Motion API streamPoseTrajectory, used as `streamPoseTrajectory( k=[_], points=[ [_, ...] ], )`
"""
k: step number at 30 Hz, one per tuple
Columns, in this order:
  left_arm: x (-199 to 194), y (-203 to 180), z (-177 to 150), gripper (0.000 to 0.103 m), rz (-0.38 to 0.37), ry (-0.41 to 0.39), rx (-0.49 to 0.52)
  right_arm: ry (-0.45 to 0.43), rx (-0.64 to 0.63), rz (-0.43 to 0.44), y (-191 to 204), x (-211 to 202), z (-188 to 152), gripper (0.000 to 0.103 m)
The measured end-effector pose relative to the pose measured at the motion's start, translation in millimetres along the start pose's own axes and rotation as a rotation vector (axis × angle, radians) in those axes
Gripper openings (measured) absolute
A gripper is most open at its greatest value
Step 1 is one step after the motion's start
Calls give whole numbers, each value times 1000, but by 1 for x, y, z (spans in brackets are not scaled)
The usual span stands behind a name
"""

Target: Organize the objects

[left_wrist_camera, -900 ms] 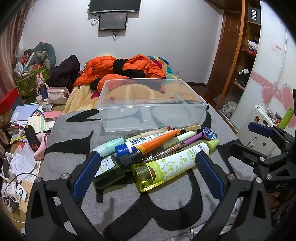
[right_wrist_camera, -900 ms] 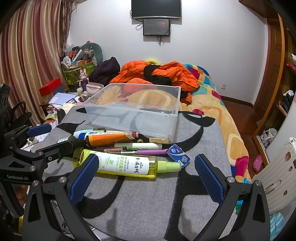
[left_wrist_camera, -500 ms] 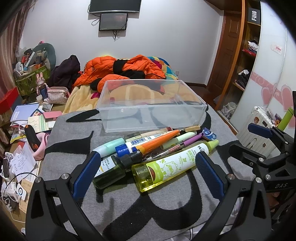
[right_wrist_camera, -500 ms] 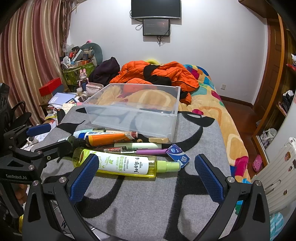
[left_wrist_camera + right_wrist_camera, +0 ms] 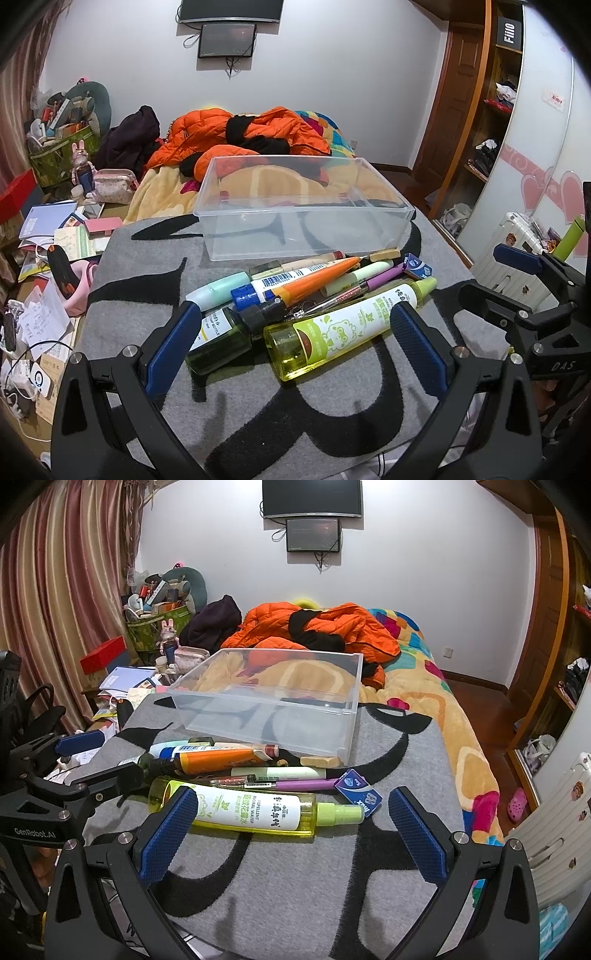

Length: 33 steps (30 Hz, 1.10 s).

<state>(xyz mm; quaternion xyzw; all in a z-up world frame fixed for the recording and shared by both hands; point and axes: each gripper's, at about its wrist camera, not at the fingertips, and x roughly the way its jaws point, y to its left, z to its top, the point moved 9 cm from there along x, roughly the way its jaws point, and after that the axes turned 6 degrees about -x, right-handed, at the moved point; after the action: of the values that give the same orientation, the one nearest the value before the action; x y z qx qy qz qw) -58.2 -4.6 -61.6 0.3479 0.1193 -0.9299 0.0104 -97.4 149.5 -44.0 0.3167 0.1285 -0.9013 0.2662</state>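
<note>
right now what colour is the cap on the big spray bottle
Light green, on a yellow-green spray bottle; the right wrist view shows it best.

spray bottle (image 5: 251, 808): "FLORIDA WATER" (partly) | left gripper (image 5: 92, 757): "GenRobot.AI" | cabinet box (image 5: 509, 27): "FiiO"

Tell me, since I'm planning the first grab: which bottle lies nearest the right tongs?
The yellow spray bottle with the white label, lying between the right tongs; the dark green bottle lies farther left.

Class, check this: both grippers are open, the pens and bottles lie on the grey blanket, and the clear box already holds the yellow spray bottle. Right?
Not quite. The clear box is empty, as the left wrist view shows; the yellow spray bottle lies on the grey blanket with the others.
</note>
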Motion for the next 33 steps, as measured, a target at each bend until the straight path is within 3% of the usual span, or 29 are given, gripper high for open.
streamPoseTrajectory(
  k=[10,12,14,15,26,30,33],
  points=[
    [4,3,1,102,-6,0,-3,-1,30,39,-6,12,2,103],
    [6,4,1,98,-5,-1,-2,-3,35,43,-8,16,3,102],
    [10,6,1,84,4,12,5,-4,41,44,-11,19,3,102],
    [13,7,1,84,4,24,4,-3,45,44,-13,21,4,102],
    [38,39,10,84,23,75,-48,53,77,0,-47,49,-3,83],
    [45,48,2,84,23,106,-47,69,84,-21,-57,55,-9,82],
    [51,57,-9,84,42,137,-34,94,84,-39,-65,64,-14,74]
  ],
)
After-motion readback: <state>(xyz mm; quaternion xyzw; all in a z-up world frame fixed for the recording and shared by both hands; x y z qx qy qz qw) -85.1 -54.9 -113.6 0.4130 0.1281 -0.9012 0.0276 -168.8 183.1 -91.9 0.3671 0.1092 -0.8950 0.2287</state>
